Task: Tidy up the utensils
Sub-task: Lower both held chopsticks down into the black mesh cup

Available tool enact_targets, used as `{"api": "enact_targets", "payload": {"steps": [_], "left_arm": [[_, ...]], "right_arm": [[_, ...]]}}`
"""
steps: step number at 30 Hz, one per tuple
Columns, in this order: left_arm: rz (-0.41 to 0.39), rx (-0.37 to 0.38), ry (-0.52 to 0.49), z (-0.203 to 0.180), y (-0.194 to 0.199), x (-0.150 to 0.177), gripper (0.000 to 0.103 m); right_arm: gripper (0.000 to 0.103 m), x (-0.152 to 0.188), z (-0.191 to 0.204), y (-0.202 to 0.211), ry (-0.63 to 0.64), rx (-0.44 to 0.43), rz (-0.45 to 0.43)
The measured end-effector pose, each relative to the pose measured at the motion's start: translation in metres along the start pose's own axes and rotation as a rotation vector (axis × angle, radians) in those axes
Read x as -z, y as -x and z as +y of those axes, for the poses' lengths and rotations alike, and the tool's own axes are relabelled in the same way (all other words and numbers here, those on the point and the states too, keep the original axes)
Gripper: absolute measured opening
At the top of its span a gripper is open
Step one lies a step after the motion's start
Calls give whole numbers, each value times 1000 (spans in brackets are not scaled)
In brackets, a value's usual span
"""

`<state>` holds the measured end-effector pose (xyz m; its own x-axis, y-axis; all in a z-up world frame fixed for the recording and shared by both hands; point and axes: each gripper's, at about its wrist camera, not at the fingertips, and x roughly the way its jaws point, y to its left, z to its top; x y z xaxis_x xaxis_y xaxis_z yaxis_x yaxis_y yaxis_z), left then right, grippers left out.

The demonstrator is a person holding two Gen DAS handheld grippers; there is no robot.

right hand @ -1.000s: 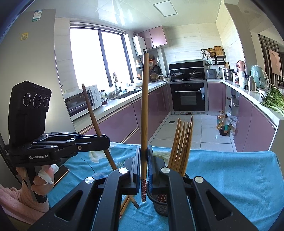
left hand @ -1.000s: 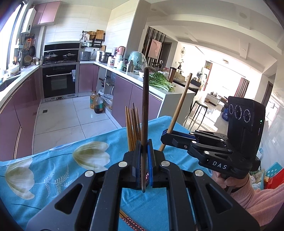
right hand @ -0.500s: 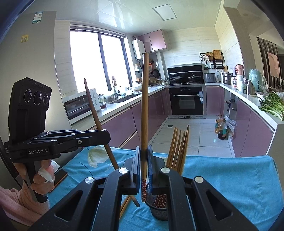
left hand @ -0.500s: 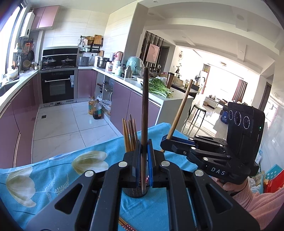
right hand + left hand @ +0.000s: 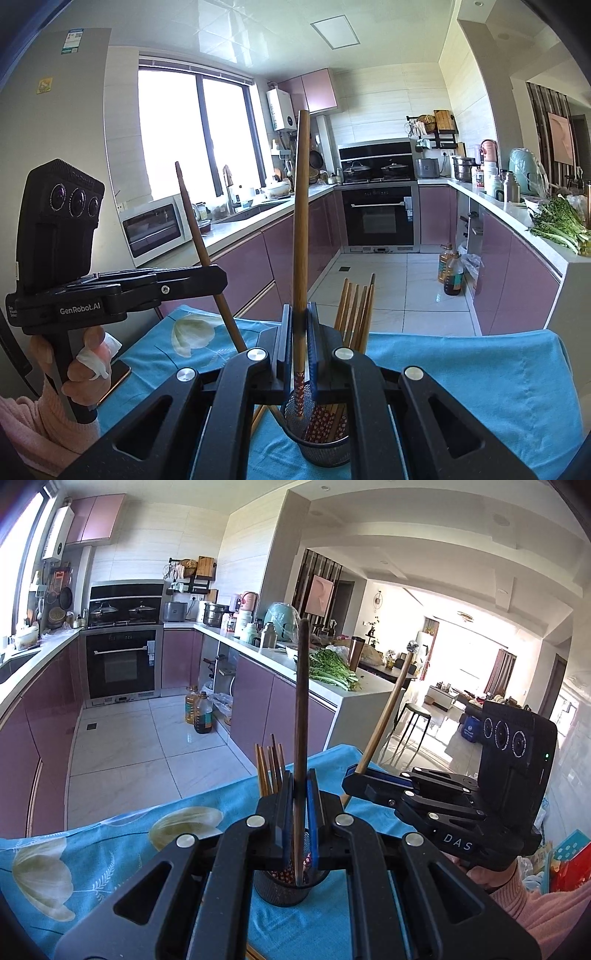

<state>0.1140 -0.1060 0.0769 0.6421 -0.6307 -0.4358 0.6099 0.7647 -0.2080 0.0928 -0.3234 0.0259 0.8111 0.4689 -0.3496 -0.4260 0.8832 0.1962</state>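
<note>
**Two chopsticks held over the holder**

Standing upright between the narrow fingers of the left gripper (image 5: 298, 801), a dark chopstick (image 5: 301, 716) had its lower tip inside the mesh holder (image 5: 284, 890) on the blue tablecloth (image 5: 92, 853). The right gripper (image 5: 298, 332) clamped a lighter chopstick (image 5: 301, 221), patterned end just above the holder beside the chopstick bundle (image 5: 356, 310).

The holder (image 5: 325, 439) stands on the tablecloth (image 5: 480, 369), chopsticks (image 5: 356, 310) upright in it, counters (image 5: 535, 236) behind.
</note>
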Motion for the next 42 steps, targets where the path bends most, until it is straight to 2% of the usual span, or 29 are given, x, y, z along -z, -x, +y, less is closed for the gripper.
{"api": "enact_targets", "payload": {"steps": [42], "left_arm": [[75,-36,1,3,-31,-5,7]], "right_arm": [[6,8,-3,-31,-23,61,69]]}}
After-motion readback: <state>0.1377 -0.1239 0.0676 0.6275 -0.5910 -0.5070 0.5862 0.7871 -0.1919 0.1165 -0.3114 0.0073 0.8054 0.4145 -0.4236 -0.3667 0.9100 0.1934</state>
